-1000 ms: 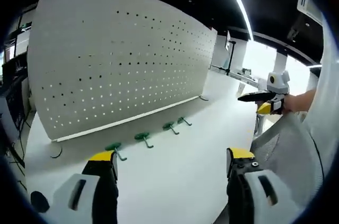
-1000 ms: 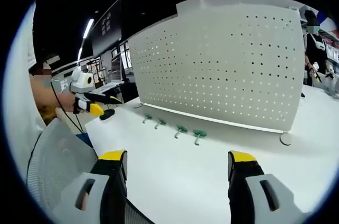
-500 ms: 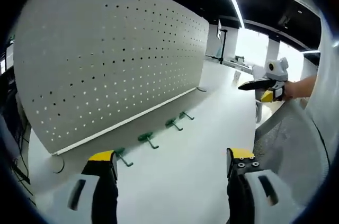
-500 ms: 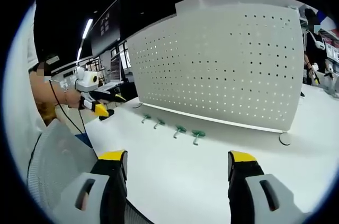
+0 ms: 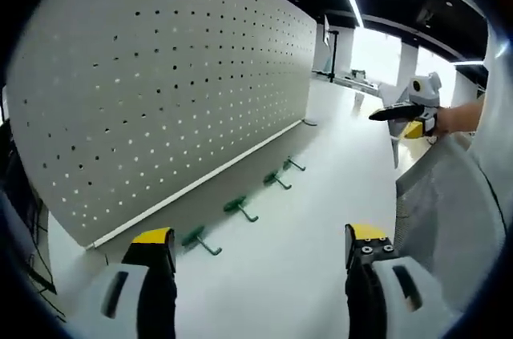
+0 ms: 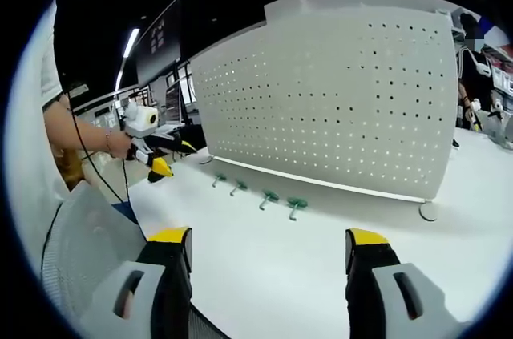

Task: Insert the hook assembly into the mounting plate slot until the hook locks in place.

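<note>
The white pegboard (image 5: 168, 90) dominates, standing upright on the white table (image 5: 321, 211) and running from nine o'clock toward one o'clock in the left gripper view; in the right gripper view the same pegboard (image 6: 337, 98) fills the centre and three o'clock side above the table (image 6: 321, 259). At its foot lies a row of four green hooks, all on the tabletop, none in the board: in the left gripper view the nearest hook (image 5: 200, 239) sits just beside the left jaw at seven o'clock, then a second hook (image 5: 240, 208), a third hook (image 5: 276, 179) and the farthest hook (image 5: 292, 164) stepping toward the centre. The left gripper (image 5: 260, 247) hangs above the table, jaws wide apart, nothing between them. The right gripper (image 6: 268, 247) is the same, spread and empty, well back from the row. In the left gripper view the right gripper (image 5: 405, 115) shows at two o'clock in a hand (image 5: 457, 119); its jaws are too small to judge there. In the right gripper view the left gripper (image 6: 164, 155) appears at nine o'clock, near the board's far end.
</note>
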The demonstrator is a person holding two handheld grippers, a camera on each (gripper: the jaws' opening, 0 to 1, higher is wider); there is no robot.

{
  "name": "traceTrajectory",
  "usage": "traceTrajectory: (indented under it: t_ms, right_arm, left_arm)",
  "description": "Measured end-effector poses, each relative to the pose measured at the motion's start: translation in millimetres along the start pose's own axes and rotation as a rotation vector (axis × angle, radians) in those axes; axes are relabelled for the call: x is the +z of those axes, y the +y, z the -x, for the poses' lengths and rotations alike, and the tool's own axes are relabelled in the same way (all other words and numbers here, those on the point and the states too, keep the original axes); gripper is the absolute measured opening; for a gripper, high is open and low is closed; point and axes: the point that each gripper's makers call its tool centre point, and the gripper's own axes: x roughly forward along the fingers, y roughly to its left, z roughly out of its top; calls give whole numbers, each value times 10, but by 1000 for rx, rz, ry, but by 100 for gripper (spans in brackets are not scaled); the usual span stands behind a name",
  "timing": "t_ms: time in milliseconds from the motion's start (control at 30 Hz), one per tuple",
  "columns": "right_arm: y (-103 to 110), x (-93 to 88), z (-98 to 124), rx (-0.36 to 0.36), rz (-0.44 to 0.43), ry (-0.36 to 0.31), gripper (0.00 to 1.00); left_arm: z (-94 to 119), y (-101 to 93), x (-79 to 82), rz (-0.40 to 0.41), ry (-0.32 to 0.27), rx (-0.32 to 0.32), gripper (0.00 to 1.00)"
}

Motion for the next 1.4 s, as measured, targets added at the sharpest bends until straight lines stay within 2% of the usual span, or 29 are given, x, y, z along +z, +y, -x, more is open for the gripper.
traceTrajectory:
  t_ms: [67, 600, 1167, 1400]
  right_arm:
    - [19, -15, 1, 9, -12, 5, 73]
    - [49, -41, -40, 24, -6, 12, 76]
    - [89, -65, -69, 47, -13, 26, 75]
    - [65, -96, -59, 38, -22, 33, 75]
  left_arm:
    - [-21, 26, -22, 4, 14, -10, 90]
    - [-113, 272, -70, -52, 86, -18, 92]
    - [-311, 350, -224, -160, 218, -99, 91]
    - [-362, 401, -251, -200, 250, -121, 89]
